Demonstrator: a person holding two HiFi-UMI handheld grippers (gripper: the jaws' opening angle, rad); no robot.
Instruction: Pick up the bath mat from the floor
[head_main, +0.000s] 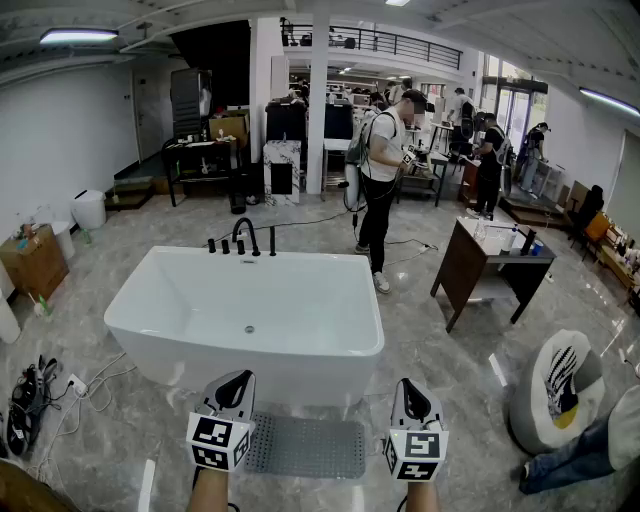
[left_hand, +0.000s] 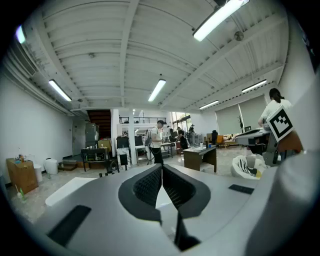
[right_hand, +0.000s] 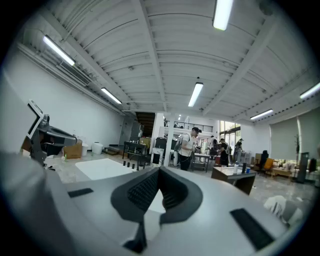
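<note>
Fingers pressed together and empty, the left gripper (head_main: 236, 382) and right gripper (head_main: 410, 388) hover by the bath mat (head_main: 305, 446), presumably laid beside the bathtub (head_main: 250, 310) for stepping out.

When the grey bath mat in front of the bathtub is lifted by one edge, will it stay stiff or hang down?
The bath mat lies thin and flat on the floor, so it will probably sag and fold. Its dotted texture suggests rubber, likely easy to grip and light.

No readable text, labels, brands or numbers show in any view.
</note>
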